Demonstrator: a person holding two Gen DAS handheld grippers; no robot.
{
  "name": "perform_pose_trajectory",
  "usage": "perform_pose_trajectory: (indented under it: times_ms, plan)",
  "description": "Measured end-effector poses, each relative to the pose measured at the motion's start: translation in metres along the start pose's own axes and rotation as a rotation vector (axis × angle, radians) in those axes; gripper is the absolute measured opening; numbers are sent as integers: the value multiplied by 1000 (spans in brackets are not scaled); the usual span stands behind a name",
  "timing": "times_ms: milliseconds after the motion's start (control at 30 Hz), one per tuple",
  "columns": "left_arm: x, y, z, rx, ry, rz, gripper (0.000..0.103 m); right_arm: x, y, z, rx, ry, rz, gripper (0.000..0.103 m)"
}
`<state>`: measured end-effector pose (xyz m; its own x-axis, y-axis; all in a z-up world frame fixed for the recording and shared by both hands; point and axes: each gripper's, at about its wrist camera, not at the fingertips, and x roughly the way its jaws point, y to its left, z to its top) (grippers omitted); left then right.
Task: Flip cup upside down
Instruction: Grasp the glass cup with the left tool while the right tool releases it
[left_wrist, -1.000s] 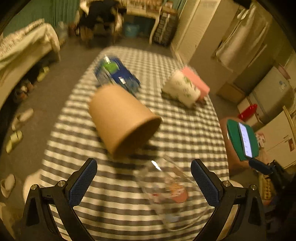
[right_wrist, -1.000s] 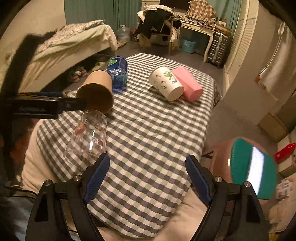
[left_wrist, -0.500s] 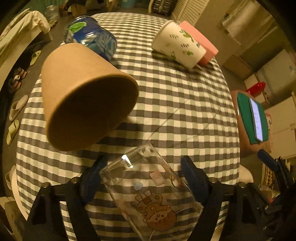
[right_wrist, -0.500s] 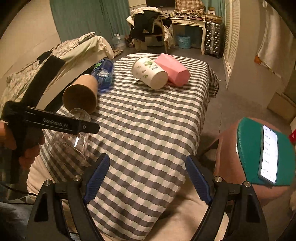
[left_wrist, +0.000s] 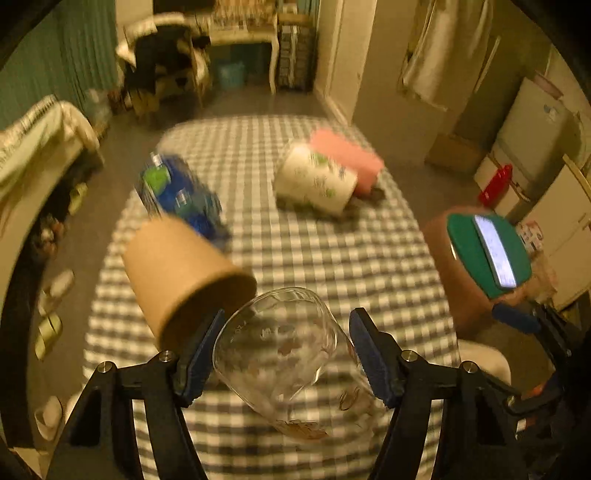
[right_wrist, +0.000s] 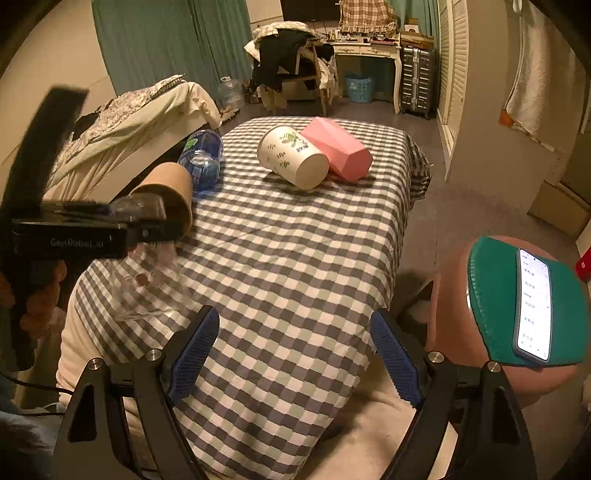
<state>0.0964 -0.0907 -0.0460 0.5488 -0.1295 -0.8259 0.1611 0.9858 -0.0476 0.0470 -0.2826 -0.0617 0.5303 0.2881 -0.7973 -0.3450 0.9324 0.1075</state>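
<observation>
Left gripper (left_wrist: 284, 350) straddles the glass cup (left_wrist: 291, 365); jaws around its body near the base, looks like gripping, contact blurred. Cup sits tilted over the near table (left_wrist: 332, 258) edge, beside the brown cup (left_wrist: 184, 273). Right gripper (right_wrist: 295, 354) idle, jaws wide open. Glass: stiff, slick, fragile. Hold mid-body, firm, no squeeze spike. Rotate slowly.

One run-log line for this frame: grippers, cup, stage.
left gripper: around glass cup, contact unclear | right gripper: open, empty | cup: tilted over checked cloth | stage: flip not done
</observation>
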Motion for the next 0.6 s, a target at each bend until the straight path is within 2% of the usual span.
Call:
perform_pose_trajectory:
  times_ms: [100, 167, 367, 600]
  plan:
    - [-1, -7, 1, 27, -64, 41, 69, -2, 3, 1, 2, -6, -18, 84]
    - [4, -15, -4, 57, -74, 54, 66, -2, 4, 1, 4, -4, -25, 84]
    - [16, -18, -13, 54, -43, 10, 65, 1, 4, -2, 13, 17, -40, 84]
    - [8, -16, -1, 56, -97, 15, 65, 5, 1, -2, 31, 25, -45, 84]
